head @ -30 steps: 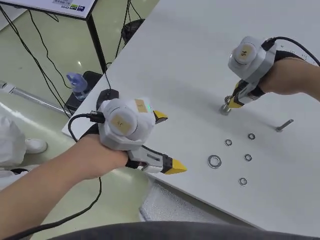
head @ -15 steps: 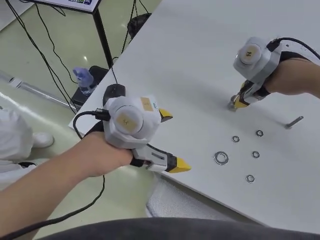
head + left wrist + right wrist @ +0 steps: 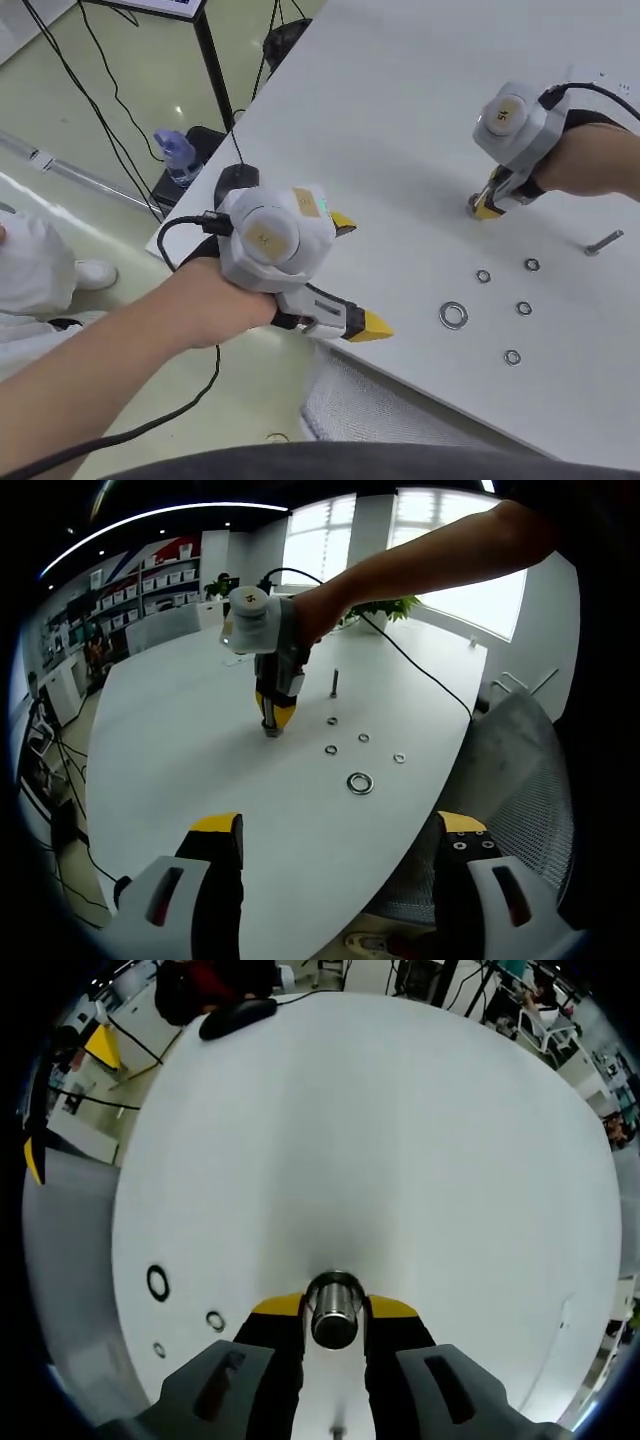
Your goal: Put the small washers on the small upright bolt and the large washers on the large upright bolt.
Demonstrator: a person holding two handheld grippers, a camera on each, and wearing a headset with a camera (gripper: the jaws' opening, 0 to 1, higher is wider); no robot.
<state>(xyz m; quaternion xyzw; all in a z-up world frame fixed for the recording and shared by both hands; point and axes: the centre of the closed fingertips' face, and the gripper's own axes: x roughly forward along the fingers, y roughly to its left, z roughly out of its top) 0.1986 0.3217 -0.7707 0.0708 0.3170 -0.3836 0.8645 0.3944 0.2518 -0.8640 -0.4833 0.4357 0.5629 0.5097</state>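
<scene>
- R gripper (image 3: pixel 487 208) is clamped on the big bolt (image 3: pixel 335 1308). My R gripper view looks straight onto the bolt's end, w/ a yellow tip tight on each side.
- Big bolt is farther from me than the big washer (image 3: pixel 453 315) and well apart from it. Can't tell if its lower end touches the table (image 3: pixel 400 120).
- L gripper (image 3: pixel 358 273) is spread wide, nothing in it. It hangs at the table edge beside the big washer, apart from it, and in the L gripper view the big washer sits ahead between the tips.
- Big washer lies flat, alone, close to the table edge.
- Small washers (image 3: pixel 483 276), 4 of them, lie flat just past the big washer on the side away from the L gripper, none touching.
- Small bolt (image 3: pixel 606 241) is beyond the small washers, farthest from the big washer. Can't tell if it's upright or lying.
</scene>
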